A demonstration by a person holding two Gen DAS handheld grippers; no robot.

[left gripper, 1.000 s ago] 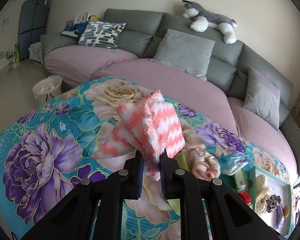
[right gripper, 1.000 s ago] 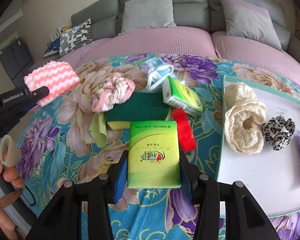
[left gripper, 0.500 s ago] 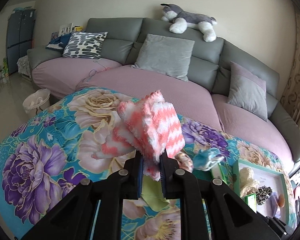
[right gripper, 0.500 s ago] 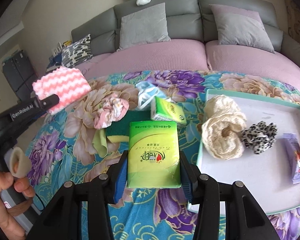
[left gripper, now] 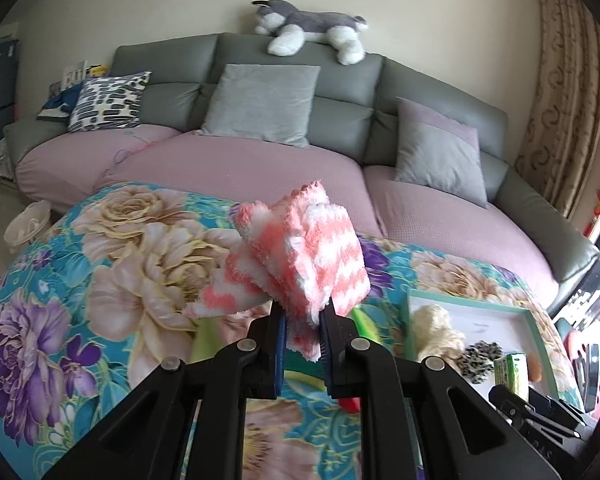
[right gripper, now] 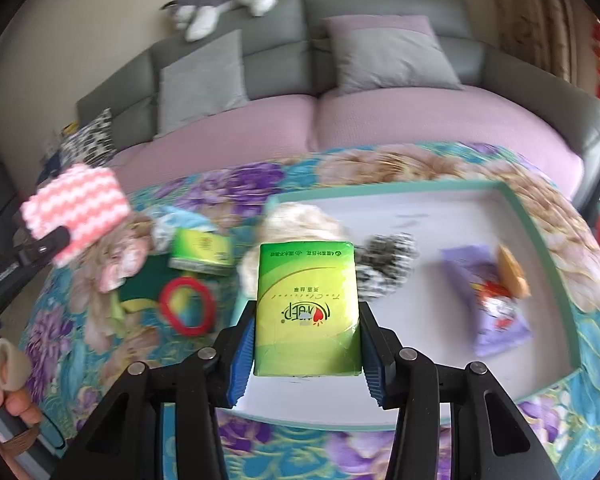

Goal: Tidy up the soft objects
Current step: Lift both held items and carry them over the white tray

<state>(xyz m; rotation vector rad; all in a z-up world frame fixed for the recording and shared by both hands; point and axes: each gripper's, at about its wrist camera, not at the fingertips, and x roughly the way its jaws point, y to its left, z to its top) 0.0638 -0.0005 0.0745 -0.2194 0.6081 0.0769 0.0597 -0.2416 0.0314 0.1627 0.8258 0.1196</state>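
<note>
a green tissue pack [right gripper: 307, 307] is clamped between the blue pads of the right gripper [right gripper: 306, 344] and is held in the air over the near left part of the white tray [right gripper: 536, 216], whose teal rim is seen on all sides. the left gripper [left gripper: 303, 350] is clenched on a folded pink-and-white fluffy cloth [left gripper: 300, 256], which is held up above the floral tablecloth [left gripper: 112, 264], left of the tray.

the step in hand is judged to be the placing of the tissue pack in the tray. it is best lowered onto the bare white floor between the leopard scrunchie [right gripper: 388, 264] and the near rim, flat side down, and let go only once it is resting, so that it is not dropped onto the cream scrunchie [right gripper: 296, 220] or the purple packet [right gripper: 496, 312]. the pack is soft, so the squeeze should be kept light to avoid crushing. the cloth should be kept clear of the right gripper until the tray is free.

left on the tablecloth, near the tray's left edge, are a second green tissue pack [right gripper: 202, 250], a red ring [right gripper: 188, 308], a dark green sponge [right gripper: 140, 280] and a pink crumpled cloth [right gripper: 118, 268].

writing is printed on the held pack: a red-and-white logo and lines of small characters, seen upside down and not legible. white lettering on the left gripper's body is too blurred to be read.
</note>
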